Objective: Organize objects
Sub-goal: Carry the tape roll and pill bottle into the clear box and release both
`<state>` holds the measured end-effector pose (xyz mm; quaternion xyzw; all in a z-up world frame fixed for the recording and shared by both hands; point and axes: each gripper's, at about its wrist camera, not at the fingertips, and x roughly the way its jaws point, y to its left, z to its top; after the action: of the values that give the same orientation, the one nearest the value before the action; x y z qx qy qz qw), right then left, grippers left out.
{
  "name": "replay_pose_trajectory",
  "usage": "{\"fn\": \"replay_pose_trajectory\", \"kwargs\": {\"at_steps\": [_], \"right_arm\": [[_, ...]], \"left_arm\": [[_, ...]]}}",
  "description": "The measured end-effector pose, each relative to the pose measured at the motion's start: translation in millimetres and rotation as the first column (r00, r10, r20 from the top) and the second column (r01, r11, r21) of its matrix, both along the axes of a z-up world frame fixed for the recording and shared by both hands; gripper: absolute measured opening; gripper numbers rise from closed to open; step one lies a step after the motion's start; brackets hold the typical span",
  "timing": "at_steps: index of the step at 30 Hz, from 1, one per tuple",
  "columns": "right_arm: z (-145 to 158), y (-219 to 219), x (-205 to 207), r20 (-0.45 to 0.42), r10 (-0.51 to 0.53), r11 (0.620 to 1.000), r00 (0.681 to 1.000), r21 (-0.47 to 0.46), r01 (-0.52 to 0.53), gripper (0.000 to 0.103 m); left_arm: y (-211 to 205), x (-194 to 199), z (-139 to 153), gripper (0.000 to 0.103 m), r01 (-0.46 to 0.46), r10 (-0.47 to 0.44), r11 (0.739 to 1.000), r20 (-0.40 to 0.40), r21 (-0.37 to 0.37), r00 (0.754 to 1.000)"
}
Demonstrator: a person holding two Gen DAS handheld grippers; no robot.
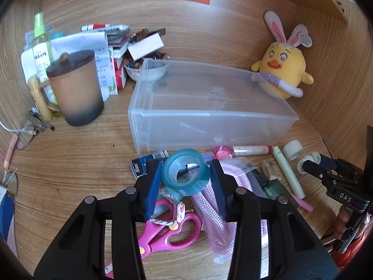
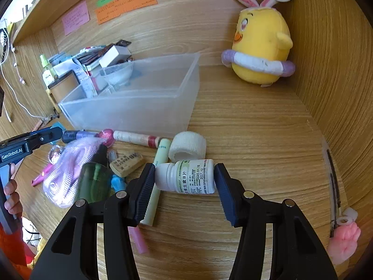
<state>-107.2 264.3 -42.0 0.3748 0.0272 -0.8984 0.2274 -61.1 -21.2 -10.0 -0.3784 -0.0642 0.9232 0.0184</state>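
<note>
My left gripper [image 1: 186, 175] is shut on a teal roll of tape [image 1: 185, 175], held just above the clutter in front of the clear plastic bin [image 1: 209, 107]. My right gripper [image 2: 184, 177] is shut on a white pill bottle [image 2: 186, 176] lying sideways, cap to the left, low over the desk. The bin also shows in the right wrist view [image 2: 130, 107], at centre left. In the left wrist view the right gripper [image 1: 310, 165] appears at the right edge with the bottle. In the right wrist view the left gripper [image 2: 56, 131] shows at the left edge.
In front of the bin lie pink scissors [image 1: 172, 231], a pink mesh bag [image 1: 216, 210], a green pen [image 1: 289, 172], a white bandage roll [image 2: 187, 149], a cork [image 2: 127, 162] and tubes. A brown lidded mug [image 1: 74, 88], a spray bottle and papers stand left. A yellow plush chick [image 2: 261, 44] sits in the back right corner.
</note>
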Motion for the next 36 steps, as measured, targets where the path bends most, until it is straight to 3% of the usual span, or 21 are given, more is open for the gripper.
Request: {"fn": "replay_pose_trajectory", "kwargs": {"at_steps": [10, 14, 18, 28, 36], "right_arm": [[56.4, -24.3, 3.6, -0.167, 0.065, 0.996, 0.984, -0.052, -0.074, 0.049], [66.8, -43.2, -5.0, -0.193, 0.089, 0.994, 0.977, -0.041, -0.099, 0.049], [66.8, -58.6, -21.9, -0.175, 0.107, 0.993, 0.979, -0.031, -0.114, 0.049], [43.6, -82.9, -81.3, -0.023, 0.137, 0.991, 0.990, 0.001, -0.137, 0.049], [19.4, -102.5, -95.1, 0.042, 0.156, 0.985, 0.987, 0.065, -0.158, 0.049]], "left_arm": [[-2.8, -10.4, 38.0, 0.042, -0.014, 0.010, 0.999, -0.100, -0.034, 0.995], [-7.2, -22.9, 46.3, 0.042, -0.030, 0.024, 0.998, -0.115, -0.048, 0.993], [-15.3, -40.3, 46.3, 0.042, -0.042, 0.038, 0.998, -0.093, -0.050, 0.995], [-33.7, -82.2, 26.4, 0.042, -0.053, 0.054, 0.998, 0.015, -0.034, 0.998], [-14.1, -102.0, 16.7, 0.042, 0.004, 0.000, 0.994, 0.036, -0.108, 0.999]]}}
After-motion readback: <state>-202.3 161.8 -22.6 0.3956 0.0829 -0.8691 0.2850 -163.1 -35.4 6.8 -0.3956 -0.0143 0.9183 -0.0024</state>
